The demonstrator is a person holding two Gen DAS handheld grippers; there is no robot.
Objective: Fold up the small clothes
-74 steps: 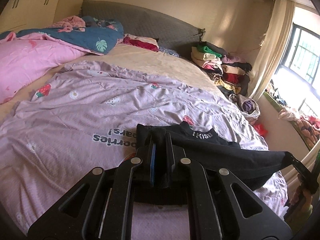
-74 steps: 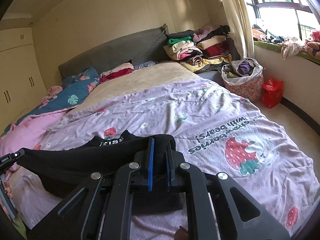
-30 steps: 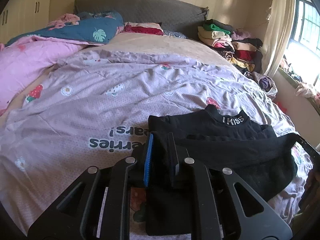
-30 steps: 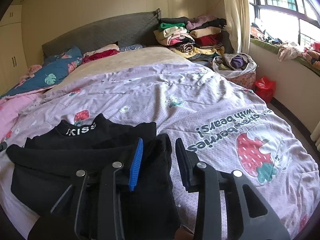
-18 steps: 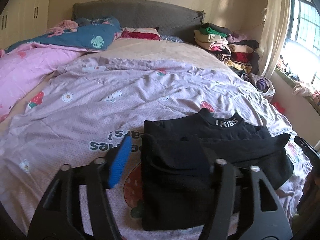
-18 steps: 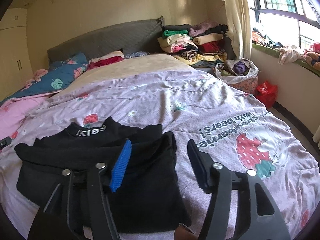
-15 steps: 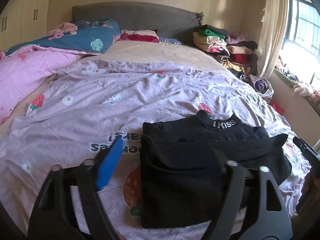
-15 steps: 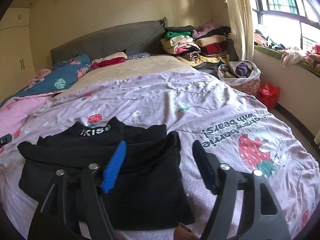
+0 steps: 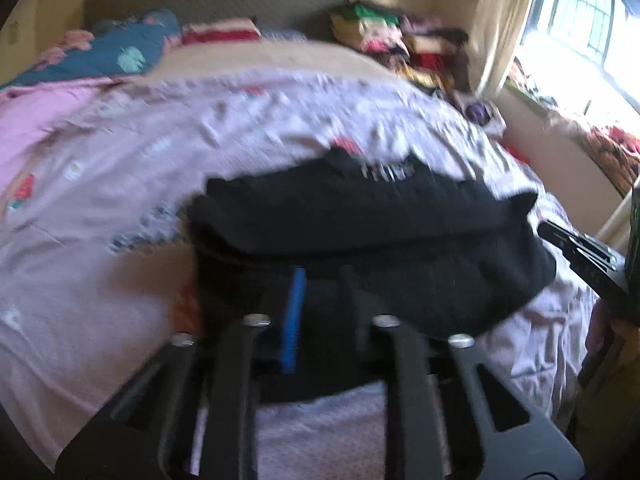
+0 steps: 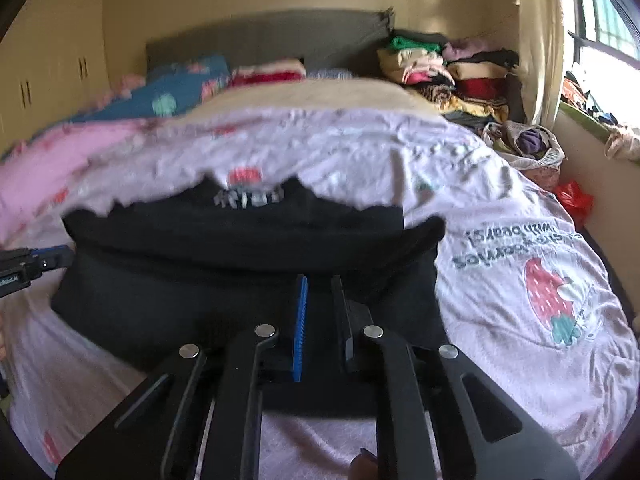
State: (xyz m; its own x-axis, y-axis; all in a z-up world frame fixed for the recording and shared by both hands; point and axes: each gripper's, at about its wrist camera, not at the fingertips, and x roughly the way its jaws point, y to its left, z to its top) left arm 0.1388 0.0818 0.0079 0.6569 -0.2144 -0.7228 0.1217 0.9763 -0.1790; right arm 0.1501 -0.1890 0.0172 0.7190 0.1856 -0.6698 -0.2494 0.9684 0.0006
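Lilac bedding (image 10: 500, 184) printed with strawberries and upside-down lettering covers the bed, with a grey headboard (image 10: 272, 36) at the far end, a blue leaf-print quilt (image 9: 120, 52) and a pink one (image 9: 44, 120) to the left, and a stack of folded clothes (image 10: 440, 68) piled by the curtain at the far right. On the near part of the bed lies a black top (image 9: 360, 224), partly folded into a wide band whose long axis runs across the bed from left to right. Its collar, marked with white letters too blurred to read, points away toward the headboard, and the hem side faces the cameras. The cloth is plain black, soft and thick, with the near layer doubled over the rest. The left gripper (image 9: 320, 276) sits at the near left part of the garment with its fingers clenched close together on a pinch of the black fabric. The right gripper (image 10: 318, 280) does the same at the near right part, blue pad and black pad drawn in tight on the cloth. Both views are smeared by motion.
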